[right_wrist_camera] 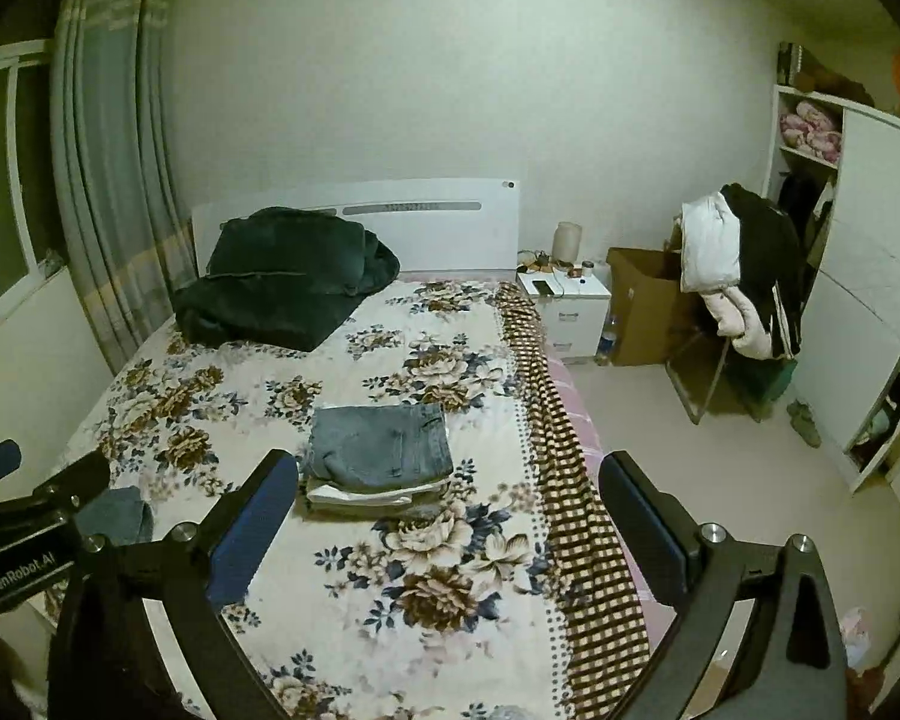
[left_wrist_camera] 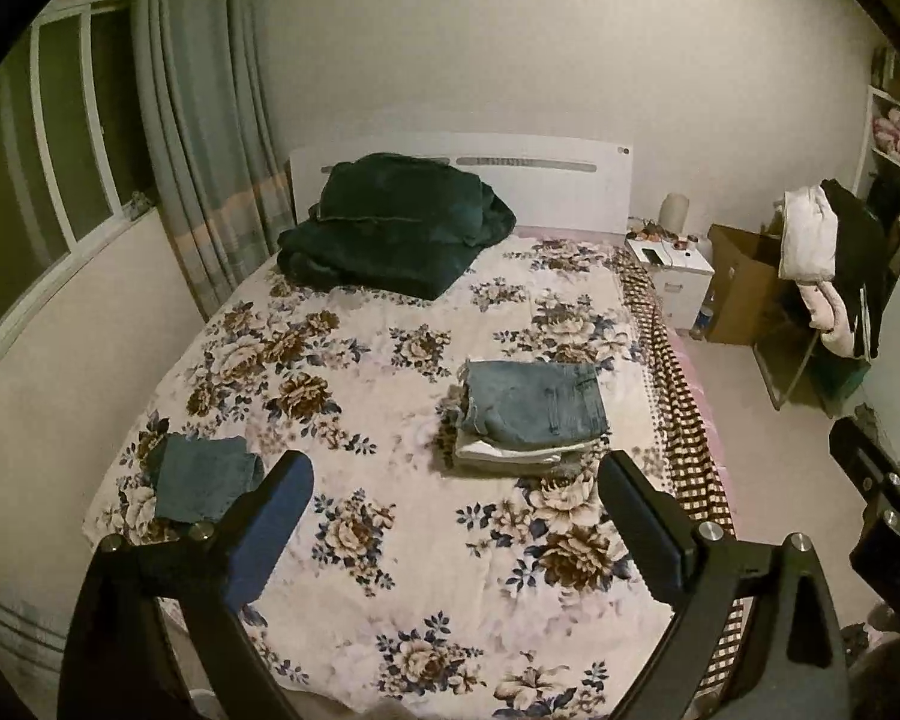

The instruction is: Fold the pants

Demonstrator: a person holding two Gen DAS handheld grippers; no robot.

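Observation:
A stack of folded pants with blue jeans on top (left_wrist_camera: pixel 534 411) lies on the floral bed (left_wrist_camera: pixel 390 372), toward its right side; it also shows in the right wrist view (right_wrist_camera: pixel 381 450). A second folded pair of blue jeans (left_wrist_camera: pixel 201 477) lies near the bed's left edge, partly behind my left finger; a corner of it shows in the right wrist view (right_wrist_camera: pixel 120 513). My left gripper (left_wrist_camera: pixel 456 516) is open and empty, held above the bed's near part. My right gripper (right_wrist_camera: pixel 450 516) is open and empty, above the bed's right edge.
A dark green blanket (left_wrist_camera: pixel 390 228) is heaped by the white headboard (left_wrist_camera: pixel 558 180). A checkered sheet (right_wrist_camera: pixel 570 468) hangs along the bed's right side. A white nightstand (right_wrist_camera: pixel 570 306), a cardboard box (right_wrist_camera: pixel 642 300), a chair with clothes (right_wrist_camera: pixel 744 276) and a wardrobe (right_wrist_camera: pixel 870 276) stand at right.

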